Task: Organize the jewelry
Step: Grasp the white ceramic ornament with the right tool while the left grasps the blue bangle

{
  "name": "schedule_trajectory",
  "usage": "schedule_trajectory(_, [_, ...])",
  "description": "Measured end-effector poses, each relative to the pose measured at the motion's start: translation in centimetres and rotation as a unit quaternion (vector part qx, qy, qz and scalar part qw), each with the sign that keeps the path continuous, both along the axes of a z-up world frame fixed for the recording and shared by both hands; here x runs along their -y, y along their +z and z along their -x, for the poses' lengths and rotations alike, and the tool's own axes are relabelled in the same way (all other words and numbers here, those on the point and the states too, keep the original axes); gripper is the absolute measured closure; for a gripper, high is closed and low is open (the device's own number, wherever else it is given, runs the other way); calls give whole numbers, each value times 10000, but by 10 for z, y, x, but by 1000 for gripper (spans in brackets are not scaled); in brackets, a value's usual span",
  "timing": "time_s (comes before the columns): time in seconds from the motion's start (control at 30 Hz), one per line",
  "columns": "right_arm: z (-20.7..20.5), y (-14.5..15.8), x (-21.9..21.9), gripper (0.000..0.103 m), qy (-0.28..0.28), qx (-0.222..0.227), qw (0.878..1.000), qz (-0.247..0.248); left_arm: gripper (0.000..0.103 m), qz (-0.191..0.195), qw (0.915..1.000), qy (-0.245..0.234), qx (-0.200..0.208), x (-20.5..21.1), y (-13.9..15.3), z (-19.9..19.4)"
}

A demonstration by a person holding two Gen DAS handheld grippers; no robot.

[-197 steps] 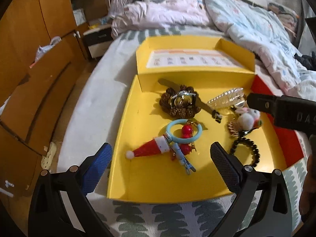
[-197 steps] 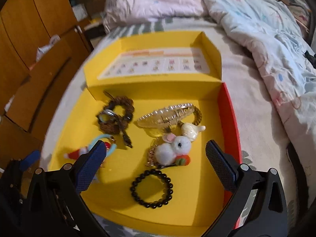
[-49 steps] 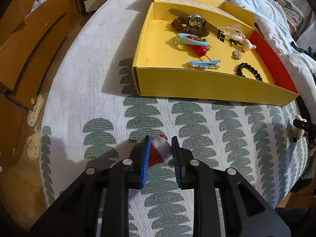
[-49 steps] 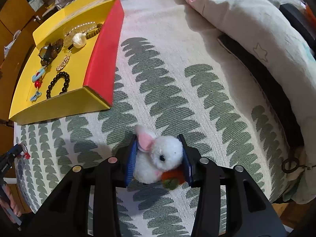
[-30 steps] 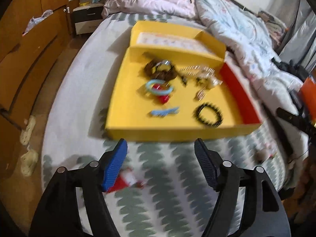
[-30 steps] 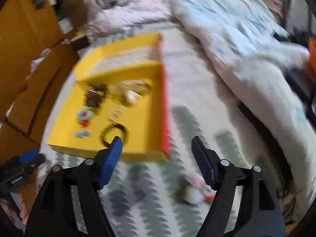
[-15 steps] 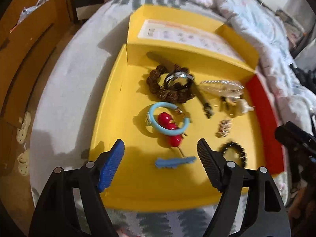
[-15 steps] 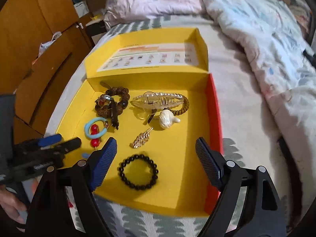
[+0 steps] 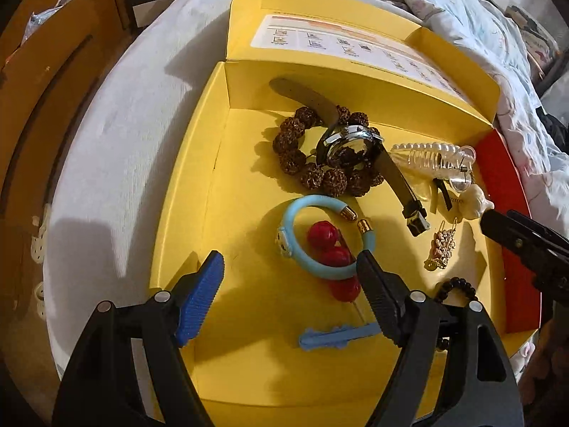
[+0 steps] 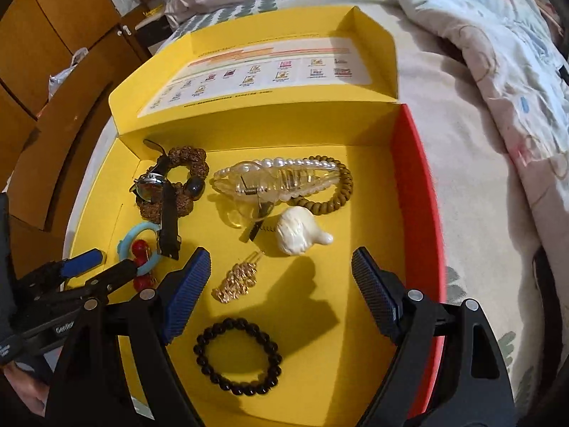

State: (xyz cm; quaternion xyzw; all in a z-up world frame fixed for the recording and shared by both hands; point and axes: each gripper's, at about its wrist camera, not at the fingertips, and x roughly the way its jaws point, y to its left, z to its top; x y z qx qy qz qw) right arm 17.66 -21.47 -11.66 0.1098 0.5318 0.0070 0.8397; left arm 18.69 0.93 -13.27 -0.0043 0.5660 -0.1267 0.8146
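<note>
Yellow cardboard box (image 9: 185,235) sits open on the bed (image 9: 117,114), flap folded back, red wall (image 10: 423,192) on its right side. Both grippers hang over it, angled steeply down.

Left gripper (image 9: 290,297): jaws have just been spreading and are released, nothing gripped. Between them, lower down, lie a light-blue bangle (image 9: 295,249) with gold end caps and the red beads (image 9: 322,235) inside its loop; the pads touch neither. A blue hair clip (image 9: 338,334) lies flat just below the right finger.

Right gripper (image 10: 281,291): jaws likewise just widened, released, nothing held. Under the gap, a gold charm (image 10: 236,281) lies near the left finger and a black bead bracelet (image 10: 236,356) nearer the camera; the pads are clear of both.

Other contents, all on the box floor:
- brown bead bracelet (image 9: 295,156) at the back left, with a wristwatch (image 9: 350,146) lying across it, strap running diagonally
- clear hair claw (image 10: 270,181) with a pearl row, right of the watch
- brown coil hair tie (image 10: 338,192), partly under the claw
- white figurine (image 10: 298,235) just in front of the claw

The left gripper's tip shows at the left edge of the right wrist view, over the bangle. A hand (image 10: 21,384) is visible at that view's lower left corner.
</note>
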Motion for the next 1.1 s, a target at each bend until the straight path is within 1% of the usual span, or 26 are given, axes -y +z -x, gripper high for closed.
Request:
schedule_trajectory(0.23, [-12, -8, -8, 20, 46, -81, 9998, 153, 26, 212, 9998, 36, -33, -3, 1, -7])
schedule_trajectory(0.43, [-18, -13, -6, 20, -27, -143, 9996, 238, 26, 47, 10000, 62, 17, 1, 0, -10])
schedule_trajectory(0.63, [-26, -18, -1, 21, -126, -241, 9994, 220, 28, -127, 9999, 52, 79, 6, -3, -10])
schedule_trajectory(0.77, [-30, -22, -4, 22, -135, -371, 9987, 329, 33, -172, 9998, 27, 115, 8, -4, -11])
schedule_trajectory(0.83, [-33, -23, -6, 22, -111, -415, 9984, 368, 40, -120, 9999, 3, 78, 9, -5, -11])
schedule_trajectory(1.03, [-41, -29, -10, 22, -63, -556, 9975, 423, 40, -237, 9996, -1, 127, 14, -6, -11])
schedule_trajectory(1.1, [-41, -31, -11, 24, -47, -590, 9973, 441, 40, -276, 9995, -12, 159, 15, -6, -11])
